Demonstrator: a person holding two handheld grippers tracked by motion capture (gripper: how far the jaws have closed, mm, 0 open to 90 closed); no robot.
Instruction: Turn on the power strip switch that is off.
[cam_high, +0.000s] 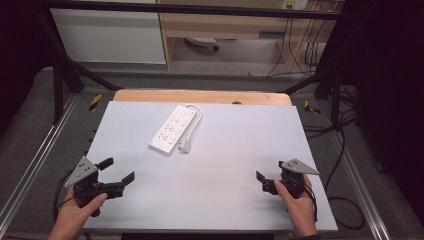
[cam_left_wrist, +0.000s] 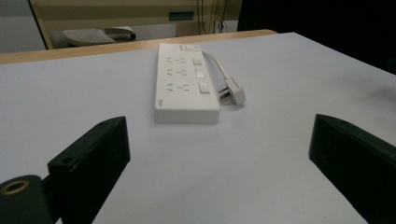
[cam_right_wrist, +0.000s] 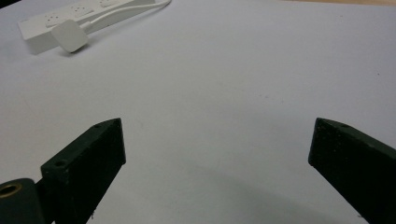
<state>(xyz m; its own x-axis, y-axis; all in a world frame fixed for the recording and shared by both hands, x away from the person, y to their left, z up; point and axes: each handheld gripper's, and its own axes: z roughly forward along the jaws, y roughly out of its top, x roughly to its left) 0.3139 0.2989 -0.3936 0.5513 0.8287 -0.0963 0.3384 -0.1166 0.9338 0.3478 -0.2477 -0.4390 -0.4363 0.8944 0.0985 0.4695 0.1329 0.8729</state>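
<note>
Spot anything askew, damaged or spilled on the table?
Nothing stands out. The white plastic power strip lies flat but diagonal on the pale grey table, its white plug loose beside it. Left gripper and right gripper are open and empty.

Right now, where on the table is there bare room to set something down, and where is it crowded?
The widest bare stretch lies between the left gripper and right gripper, reaching up to the power strip. The right half of the table, beyond the plug, is bare too. It is crowded only around the strip, its cord and plug, left of centre toward the far edge.
</note>
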